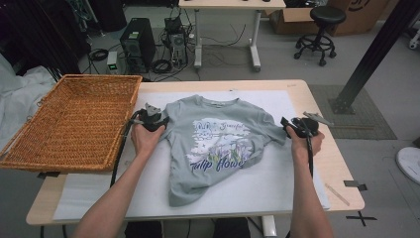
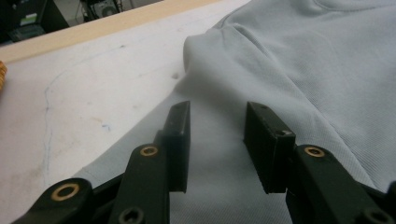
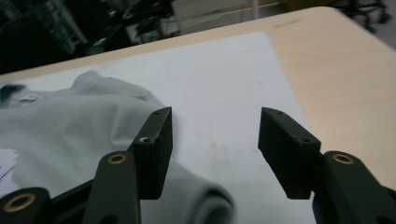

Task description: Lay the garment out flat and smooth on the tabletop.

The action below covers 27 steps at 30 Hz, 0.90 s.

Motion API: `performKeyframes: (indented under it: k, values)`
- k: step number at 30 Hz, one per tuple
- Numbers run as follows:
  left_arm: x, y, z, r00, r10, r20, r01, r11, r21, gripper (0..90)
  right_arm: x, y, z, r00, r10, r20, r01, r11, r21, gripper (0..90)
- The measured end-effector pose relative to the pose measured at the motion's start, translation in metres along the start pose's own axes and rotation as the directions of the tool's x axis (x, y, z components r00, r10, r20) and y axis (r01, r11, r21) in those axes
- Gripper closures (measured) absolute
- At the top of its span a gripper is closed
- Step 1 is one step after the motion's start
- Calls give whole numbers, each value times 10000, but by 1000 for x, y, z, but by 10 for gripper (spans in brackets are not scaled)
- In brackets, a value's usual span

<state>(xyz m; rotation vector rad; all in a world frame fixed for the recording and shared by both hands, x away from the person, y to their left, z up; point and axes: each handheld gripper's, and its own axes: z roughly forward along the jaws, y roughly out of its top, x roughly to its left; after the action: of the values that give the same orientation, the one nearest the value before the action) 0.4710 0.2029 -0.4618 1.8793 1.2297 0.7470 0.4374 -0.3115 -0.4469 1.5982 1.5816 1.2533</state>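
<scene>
A grey T-shirt [image 1: 213,144] with a tulip print lies face up on the white mat [image 1: 277,183], slightly crumpled and skewed. My left gripper [image 1: 161,120] is at the shirt's left sleeve. In the left gripper view its jaws [image 2: 217,112] stand apart just above the sleeve fabric [image 2: 303,60], with nothing pinched between them. My right gripper [image 1: 286,124] sits at the right sleeve's end. In the right gripper view it [image 3: 215,116] is open over bare mat, and the rolled sleeve edge [image 3: 205,203] lies below its left jaw.
A large wicker basket [image 1: 74,119] stands at the table's left, overhanging the edge. Bare wood [image 1: 332,163] runs along the right side, with a thin strip [image 1: 337,194] near the front corner. Beyond the table are a computer tower [image 1: 137,42], cables and a stool [image 1: 319,29].
</scene>
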Motion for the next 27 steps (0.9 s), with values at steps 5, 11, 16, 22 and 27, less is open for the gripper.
performKeyframes:
  k: [5,11,16,22,27]
  values:
    - [-2,-1,0,9995,317,-34,-317,9995,-84,645,26,25,41,9843,-1680,-540,1699,9849,339,461]
    - [-1,-5,1,9999,-3,115,7,9995,-326,664,43,31,97,9747,-2013,-974,2170,9563,1960,466]
    - [0,-5,1,9999,20,171,-14,9994,-348,670,53,23,104,9653,-2461,-877,2594,9426,2102,730]
    - [-1,-6,1,9999,90,119,-85,9993,-367,666,67,50,112,9310,-3635,-343,3644,9188,1515,878]
    - [-1,-6,1,9999,28,145,-23,9993,-370,660,68,61,124,9232,-3839,181,3776,9148,1433,843]
